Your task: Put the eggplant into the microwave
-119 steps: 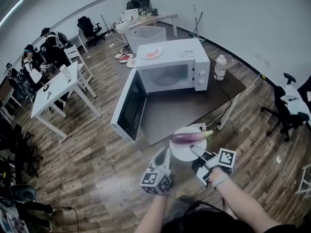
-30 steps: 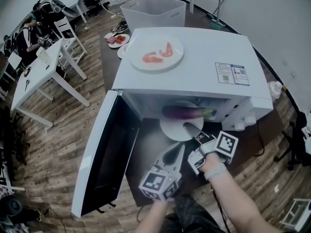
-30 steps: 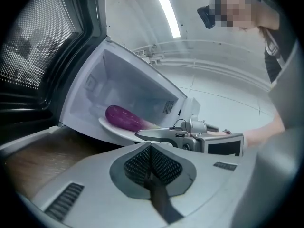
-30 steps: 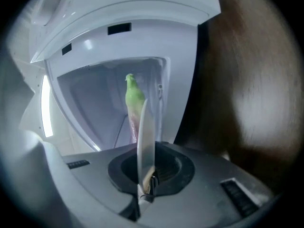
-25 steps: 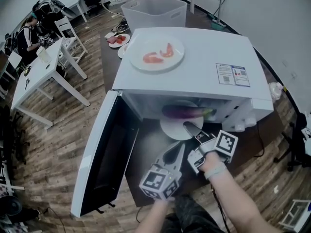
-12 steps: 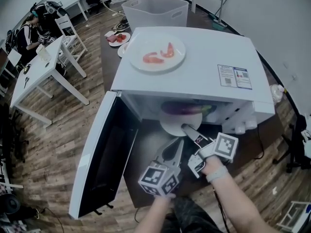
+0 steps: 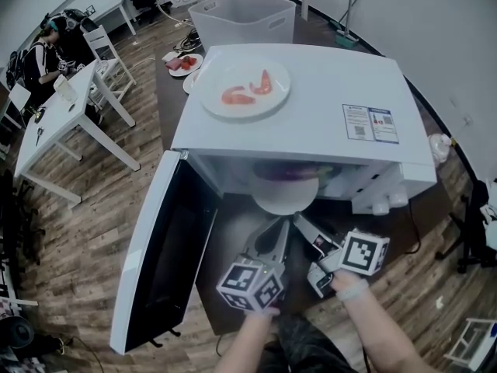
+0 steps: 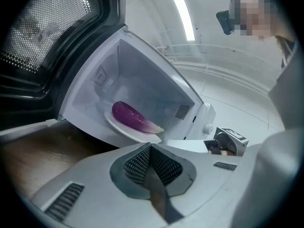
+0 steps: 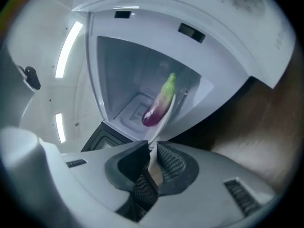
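**Head view to gripper views: eggplant on its plate at the microwave's mouth**

Head view: the microwave (image 7: 311,92) stands with its door (image 7: 167,247) swung wide. The eggplant (image 7: 284,172) lies on a white plate (image 7: 284,199) at the front of the cavity, and the plate's near rim seems to overhang the sill. Both forearms come up from the bottom edge. The left gripper (image 7: 273,231) and right gripper (image 7: 304,228) sit side by side, roughly level, aimed at the opening.

Left gripper view: the jaws are pressed together with nothing between them, held back from the plate (image 8: 135,133). The eggplant (image 8: 130,118) rests lengthwise on it, glossy and purple. It looks firm, fairly light and smooth-skinned, so it would probably roll or slide if the plate tipped. The safer hold is likely the plate's rim, kept flat, not the eggplant. The plate itself looks hard and breakable.

Right gripper view: this gripper (image 9: 151,160) is rolled onto its side, so the plate's rim (image 9: 160,125) shows edge-on and runs down between the jaws. The jaws have just been opening and then easing back a little. They now stand spread wider than the thin rim, which the pads do not appear to pinch. The eggplant (image 9: 159,106) points its green stem end deeper into the cavity. A further push inward probably remains before the door can close.
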Demonstrator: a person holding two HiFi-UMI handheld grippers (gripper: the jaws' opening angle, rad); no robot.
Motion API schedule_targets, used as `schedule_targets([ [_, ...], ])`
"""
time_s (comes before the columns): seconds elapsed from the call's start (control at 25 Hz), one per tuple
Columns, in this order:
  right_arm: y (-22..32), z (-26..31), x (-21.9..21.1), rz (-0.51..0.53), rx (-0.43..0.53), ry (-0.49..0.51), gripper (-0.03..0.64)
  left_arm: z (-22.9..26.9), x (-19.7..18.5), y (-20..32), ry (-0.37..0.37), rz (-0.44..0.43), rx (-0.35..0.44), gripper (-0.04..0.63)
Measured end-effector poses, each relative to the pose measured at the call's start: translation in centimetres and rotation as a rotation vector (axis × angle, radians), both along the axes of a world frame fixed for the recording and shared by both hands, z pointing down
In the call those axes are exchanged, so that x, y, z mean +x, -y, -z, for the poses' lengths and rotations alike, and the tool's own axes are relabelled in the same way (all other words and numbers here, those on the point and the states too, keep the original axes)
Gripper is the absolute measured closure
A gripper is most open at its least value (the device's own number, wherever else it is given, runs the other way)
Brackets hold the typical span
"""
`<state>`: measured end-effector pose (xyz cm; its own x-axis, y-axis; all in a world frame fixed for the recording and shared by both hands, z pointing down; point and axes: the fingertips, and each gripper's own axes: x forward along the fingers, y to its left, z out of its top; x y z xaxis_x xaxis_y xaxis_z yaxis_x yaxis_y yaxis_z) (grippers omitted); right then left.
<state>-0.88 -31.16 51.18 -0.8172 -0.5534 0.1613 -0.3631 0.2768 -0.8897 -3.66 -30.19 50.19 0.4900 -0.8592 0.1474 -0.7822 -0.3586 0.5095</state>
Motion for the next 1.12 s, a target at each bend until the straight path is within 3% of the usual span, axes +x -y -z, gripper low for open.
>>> schedule_targets([
  [0.28, -0.2, 0.5, -0.6, 0.074, 0.196, -0.231, 0.615, 0.3, -0.4, 0.5, -0.003, 0.003, -0.001, 0.591],
  [1.12, 2.9, 0.5, -1.6, 0.020, 0.159, -0.193, 0.615, -0.1, -2.9, 2.6, -0.060, 0.081, -0.041, 0.591],
])
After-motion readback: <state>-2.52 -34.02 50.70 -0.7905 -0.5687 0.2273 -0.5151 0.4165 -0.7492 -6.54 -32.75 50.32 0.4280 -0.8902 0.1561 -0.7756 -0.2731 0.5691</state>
